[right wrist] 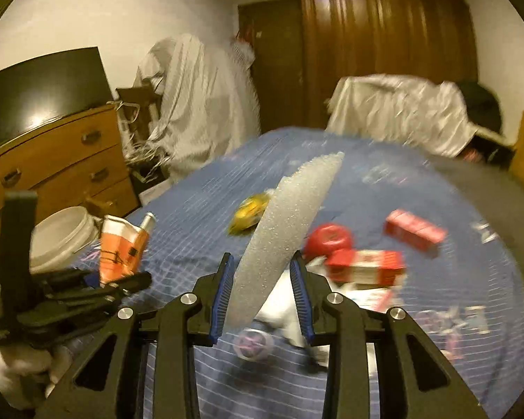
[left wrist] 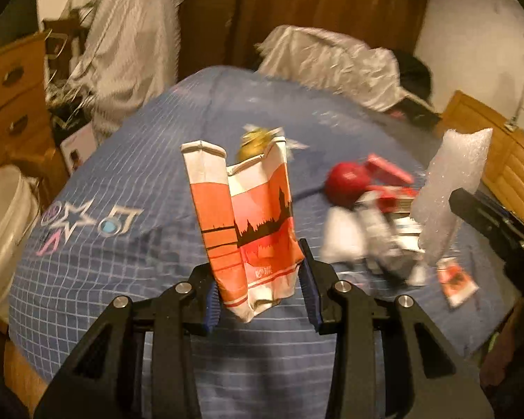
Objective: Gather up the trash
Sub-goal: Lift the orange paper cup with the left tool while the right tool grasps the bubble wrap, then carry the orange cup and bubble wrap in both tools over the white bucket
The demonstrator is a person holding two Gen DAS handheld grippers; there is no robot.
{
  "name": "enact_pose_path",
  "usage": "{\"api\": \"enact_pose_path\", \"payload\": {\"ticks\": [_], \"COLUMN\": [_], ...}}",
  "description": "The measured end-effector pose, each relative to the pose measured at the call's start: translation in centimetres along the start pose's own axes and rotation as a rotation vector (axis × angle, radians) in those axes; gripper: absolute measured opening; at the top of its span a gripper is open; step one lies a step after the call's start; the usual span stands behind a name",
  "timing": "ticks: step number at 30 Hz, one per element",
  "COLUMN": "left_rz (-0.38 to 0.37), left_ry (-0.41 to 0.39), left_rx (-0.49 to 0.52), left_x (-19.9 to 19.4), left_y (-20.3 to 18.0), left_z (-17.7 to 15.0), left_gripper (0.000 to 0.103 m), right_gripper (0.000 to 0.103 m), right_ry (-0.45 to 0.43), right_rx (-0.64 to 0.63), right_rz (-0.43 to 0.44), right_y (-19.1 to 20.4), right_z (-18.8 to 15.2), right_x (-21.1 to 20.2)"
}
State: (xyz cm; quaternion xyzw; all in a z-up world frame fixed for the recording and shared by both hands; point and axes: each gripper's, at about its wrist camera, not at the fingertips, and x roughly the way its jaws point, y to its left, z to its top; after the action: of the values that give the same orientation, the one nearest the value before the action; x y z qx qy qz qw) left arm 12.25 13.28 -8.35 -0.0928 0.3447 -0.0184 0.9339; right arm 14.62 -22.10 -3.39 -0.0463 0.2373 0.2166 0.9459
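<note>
**Orange carton and white foam lifted over the bed**

Cream plastic bucket (right wrist: 61, 234) stands at the far left, beside the bed (left wrist: 157, 160) with its blue grid-patterned cover, below a wooden chest of drawers (right wrist: 63, 160). Next along, the left tongs (left wrist: 260, 291) are clamped on a crumpled orange-and-white paper carton (left wrist: 248, 223) printed with a dark skyline, held upright above the cover. Behind it a crinkled yellow wrapper (right wrist: 248, 211) lies on the bed. Further right, the right tongs (right wrist: 262, 291) are closed on a long strip of white foam sheet (right wrist: 283, 223), tilted up and to the right. Beyond the foam a red round lid-like object (right wrist: 328, 239) rests touching a red-and-white box (right wrist: 365, 265), with another red box (right wrist: 414, 232) nearby. White crumpled scraps (left wrist: 342, 234) lie just beside these; blur hides their detail.
</note>
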Motion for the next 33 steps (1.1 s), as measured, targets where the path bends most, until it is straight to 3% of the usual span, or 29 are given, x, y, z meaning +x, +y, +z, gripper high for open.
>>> {"api": "enact_pose_path", "payload": {"ticks": [7, 14, 24, 33], "left_rz": [-0.077, -0.112, -0.115, -0.102], "left_ry": [-0.063, -0.107, -0.126, -0.138], "left_rx": [0.109, 0.177, 0.205, 0.179], "left_x": [-3.4, -4.9, -5.5, -6.3], "left_y": [-6.5, -10.7, -12.7, -11.7], "left_z": [0.1, 0.0, -0.2, -0.5], "left_gripper": [0.037, 0.037, 0.037, 0.037], "right_gripper": [0.034, 0.034, 0.034, 0.034], "right_ry": [-0.079, -0.080, -0.053, -0.056], "right_rx": [-0.029, 0.052, 0.106, 0.077], "right_rz": [-0.139, -0.154, -0.146, -0.116], "right_y": [-3.5, -8.2, -9.7, -7.1], "right_z": [-0.8, -2.8, -3.7, -1.9], "right_x": [-7.8, -12.8, -13.8, -11.8]}}
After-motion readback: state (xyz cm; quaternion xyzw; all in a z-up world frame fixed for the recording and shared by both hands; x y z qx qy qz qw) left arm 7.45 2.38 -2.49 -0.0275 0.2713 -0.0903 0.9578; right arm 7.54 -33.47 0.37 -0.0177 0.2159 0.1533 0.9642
